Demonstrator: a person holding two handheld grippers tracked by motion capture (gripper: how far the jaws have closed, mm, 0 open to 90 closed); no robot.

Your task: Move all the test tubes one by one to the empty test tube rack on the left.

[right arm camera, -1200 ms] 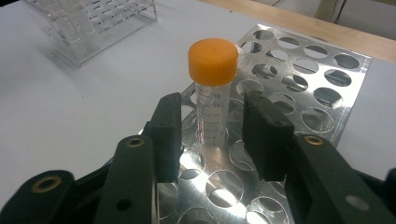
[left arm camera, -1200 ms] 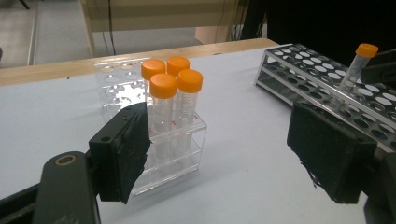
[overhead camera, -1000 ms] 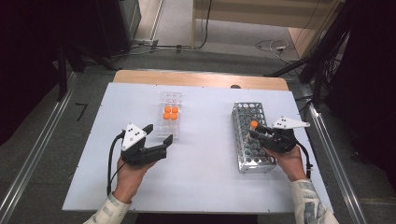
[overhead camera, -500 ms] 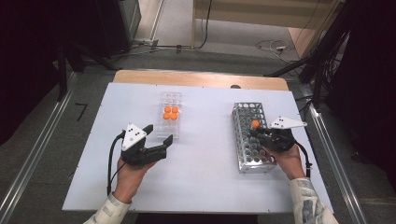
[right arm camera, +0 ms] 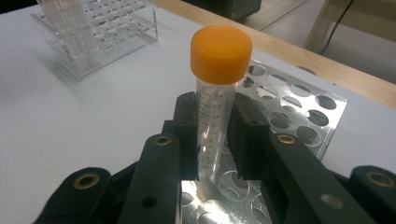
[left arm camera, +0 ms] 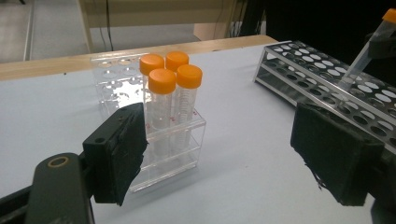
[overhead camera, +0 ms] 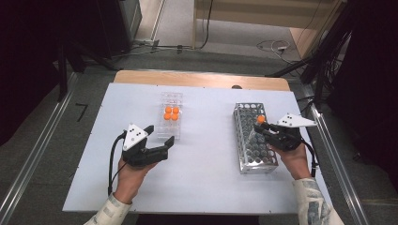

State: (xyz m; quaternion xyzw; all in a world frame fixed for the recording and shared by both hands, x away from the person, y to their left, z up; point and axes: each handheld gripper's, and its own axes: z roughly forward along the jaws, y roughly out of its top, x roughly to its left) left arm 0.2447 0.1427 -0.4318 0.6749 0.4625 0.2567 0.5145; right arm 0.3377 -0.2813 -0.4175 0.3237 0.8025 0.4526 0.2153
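A: What is seen at the left side of the bench point(overhead camera: 94, 187)?

B: The left gripper point(overhead camera: 157, 140) is held low over the white surface, its jaws spread wide with nothing between them. Just beyond it, a clear plastic rack point(overhead camera: 169, 123) is seen, with 4 orange-capped tubes point(left arm camera: 170, 88) stood upright in a 2-by-2 cluster.

A: And toward the right?

B: A metal rack point(overhead camera: 253, 138) of round holes is laid lengthwise on the bench. Over its far end the right gripper point(overhead camera: 264, 129) is held, and its jaws are closed on a single tube point(right arm camera: 215, 112), gripped on the clear graduated barrel a little below the orange cap. The tube is tilted slightly, its tip down at the level of the rack's top plate; whether it is already entered in a hole cannot be told.

A: How is such a tube expected to handle?

B: It is judged light and stiff, made of smooth plastic that could slide or pivot between the pads. A hold on the upper barrel, just under the cap, is thought best, so the cap's rim is kept as a stop. Little squeezing force is judged necessary.
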